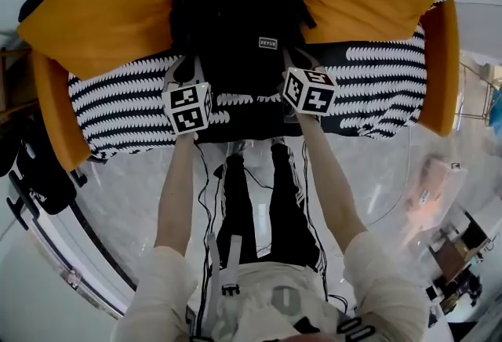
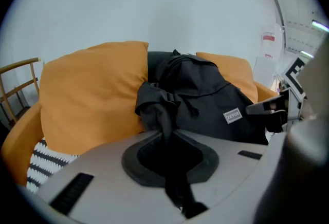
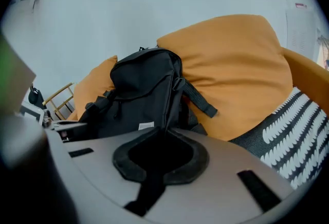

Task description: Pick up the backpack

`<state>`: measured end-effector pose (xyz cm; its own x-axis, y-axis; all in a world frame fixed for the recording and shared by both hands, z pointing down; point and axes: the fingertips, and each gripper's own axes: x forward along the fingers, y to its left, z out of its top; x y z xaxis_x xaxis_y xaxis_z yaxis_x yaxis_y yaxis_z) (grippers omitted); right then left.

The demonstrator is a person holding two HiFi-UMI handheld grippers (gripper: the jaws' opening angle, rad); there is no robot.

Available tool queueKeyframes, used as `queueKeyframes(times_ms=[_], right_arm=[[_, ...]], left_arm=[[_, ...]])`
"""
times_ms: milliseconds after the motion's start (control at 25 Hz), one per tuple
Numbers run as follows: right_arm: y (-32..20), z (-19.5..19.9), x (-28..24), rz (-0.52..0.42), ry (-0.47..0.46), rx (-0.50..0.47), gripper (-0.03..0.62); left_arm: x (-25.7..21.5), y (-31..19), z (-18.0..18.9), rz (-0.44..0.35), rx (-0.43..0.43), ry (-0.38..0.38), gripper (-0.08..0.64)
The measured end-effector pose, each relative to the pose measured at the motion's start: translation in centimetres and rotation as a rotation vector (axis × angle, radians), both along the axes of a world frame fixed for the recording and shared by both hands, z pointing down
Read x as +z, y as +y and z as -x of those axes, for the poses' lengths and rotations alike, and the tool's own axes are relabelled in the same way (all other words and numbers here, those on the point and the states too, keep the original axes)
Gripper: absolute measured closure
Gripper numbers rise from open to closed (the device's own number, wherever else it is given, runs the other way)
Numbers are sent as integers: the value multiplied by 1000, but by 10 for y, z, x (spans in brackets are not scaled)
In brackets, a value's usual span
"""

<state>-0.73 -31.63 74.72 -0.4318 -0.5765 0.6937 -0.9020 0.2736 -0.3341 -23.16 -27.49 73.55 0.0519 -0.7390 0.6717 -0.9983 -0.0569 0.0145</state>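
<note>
My left tongs (image 1: 187,70) and right tongs (image 1: 296,60) each pinch black backpack (image 1: 235,11) strapping, so it's gripped, though seemingly not yet clear of the striped seat (image 1: 118,101).

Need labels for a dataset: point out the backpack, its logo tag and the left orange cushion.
backpack (image 3: 140,93), right gripper view, front panel
logo tag (image 2: 232,115), left gripper view, tag centre
left orange cushion (image 1: 102,11), head view, top face

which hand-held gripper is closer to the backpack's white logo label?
Right. The right hand-held gripper, shut on the backpack, sits just beside the label; the left hand-held gripper grips its far edge.
</note>
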Motion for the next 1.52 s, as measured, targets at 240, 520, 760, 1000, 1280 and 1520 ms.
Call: queueKeyframes(times_ms=[240,520,760,1000,1280,1520], right_arm=[[6,3,-75,-24,-14,37,566],[-6,12,-192,-133,-44,20,568],[7,11,-302,-263,-66,5,568],[33,14,-415,-459,-77,-29,566],[73,-13,-491,-599,-105,-62,566],[105,-22,-528,-655,-147,-78,566]], left_arm=[[-78,8,4,-55,-10,-12,522],[-200,1,12,-188,-22,-51,522],[-320,19,9,-338,-48,-79,522],[-429,55,9,-522,-79,-112,522],[-502,101,-20,-653,-104,-115,522],[-542,133,-28,-722,-101,-109,522]])
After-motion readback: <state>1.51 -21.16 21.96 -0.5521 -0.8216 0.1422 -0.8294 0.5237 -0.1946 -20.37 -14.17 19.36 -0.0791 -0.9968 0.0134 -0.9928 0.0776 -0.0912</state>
